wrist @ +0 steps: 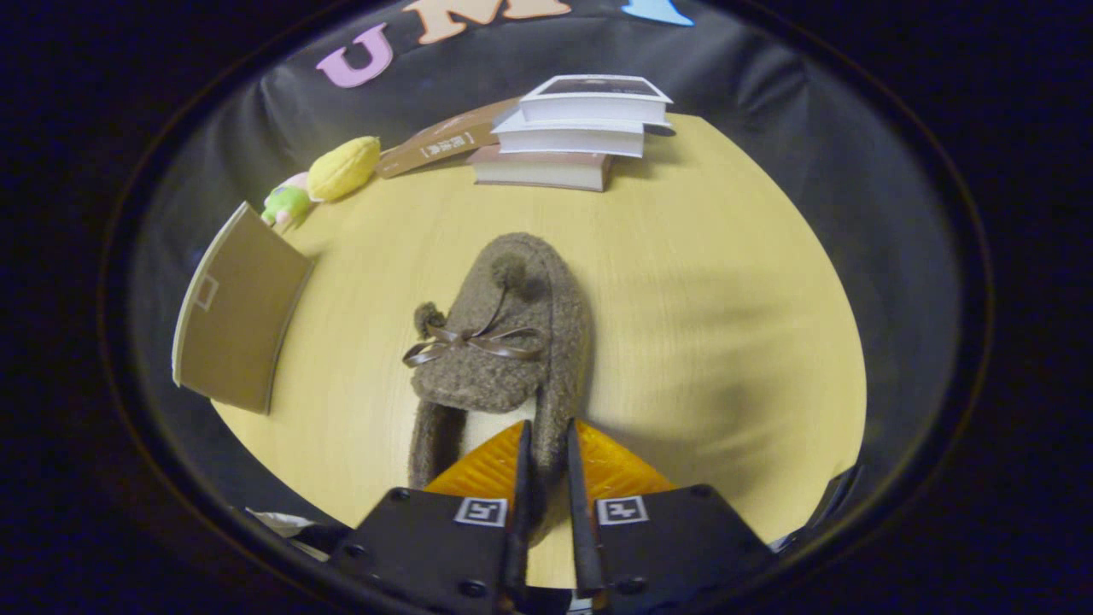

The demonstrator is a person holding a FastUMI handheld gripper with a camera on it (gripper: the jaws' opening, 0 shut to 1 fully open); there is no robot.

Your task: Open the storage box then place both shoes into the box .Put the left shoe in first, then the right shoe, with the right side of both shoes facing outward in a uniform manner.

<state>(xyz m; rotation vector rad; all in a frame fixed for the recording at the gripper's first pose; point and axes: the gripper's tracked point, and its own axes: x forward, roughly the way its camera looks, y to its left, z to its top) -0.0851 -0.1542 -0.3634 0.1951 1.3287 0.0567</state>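
Fuzzy brown fleece is pinched between the fingers of my tool [546, 444]: both press on the side wall of the shoe [504, 342] near its heel, leaving just a narrow slot between them. My tool points forward and down along the shoe's length, low over the desk [709, 290]. The shoe lies on the pale wooden desk with its toe pointing away from me, a thin brown ribbon bow [470, 342] tied across its top and two small pompoms [509, 270] at the ribbon ends. To the left of the shoe a tan cardboard panel [239, 325] stands tilted; I cannot tell whether it is the box lid or a wall. Beyond the shoe's toe, at the far edge of the desk, sits a stack of books [581, 128]. Left of that stack lie a yellow plush toy [343, 166] and a small green and pink toy [286, 203].
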